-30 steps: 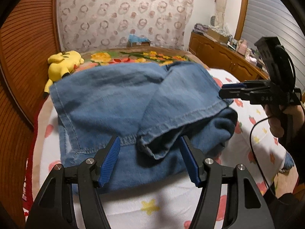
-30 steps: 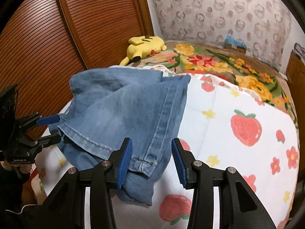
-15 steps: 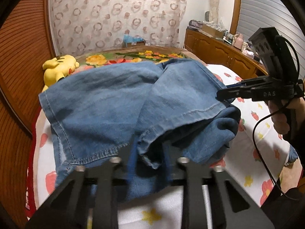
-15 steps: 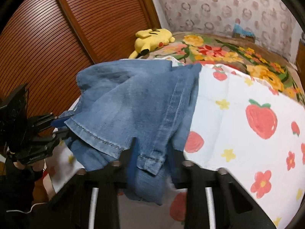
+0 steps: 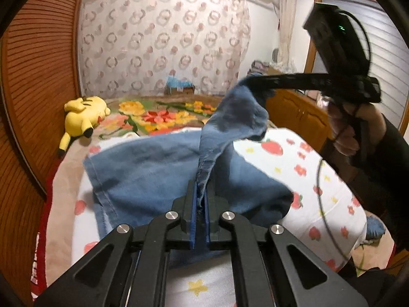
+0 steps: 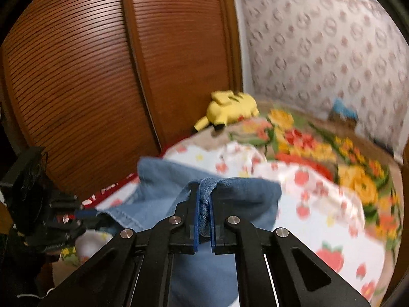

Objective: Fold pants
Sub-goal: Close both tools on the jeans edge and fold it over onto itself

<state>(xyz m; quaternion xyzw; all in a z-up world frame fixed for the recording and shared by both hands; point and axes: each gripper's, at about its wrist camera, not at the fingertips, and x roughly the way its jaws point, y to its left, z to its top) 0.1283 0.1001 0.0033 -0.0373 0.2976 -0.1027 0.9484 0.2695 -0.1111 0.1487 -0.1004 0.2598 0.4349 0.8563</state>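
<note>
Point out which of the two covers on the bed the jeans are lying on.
The jeans lie on the white strawberry-print sheet, not the floral blanket beyond it by the yellow plush toy.

Your left gripper [image 5: 200, 199] has its jaws clamped tight on a denim hem, while at two o'clock in its view your right hand [image 5: 355, 125] grips the right gripper [image 6: 203, 211], jaws likewise pinched on denim and raised higher.
</note>
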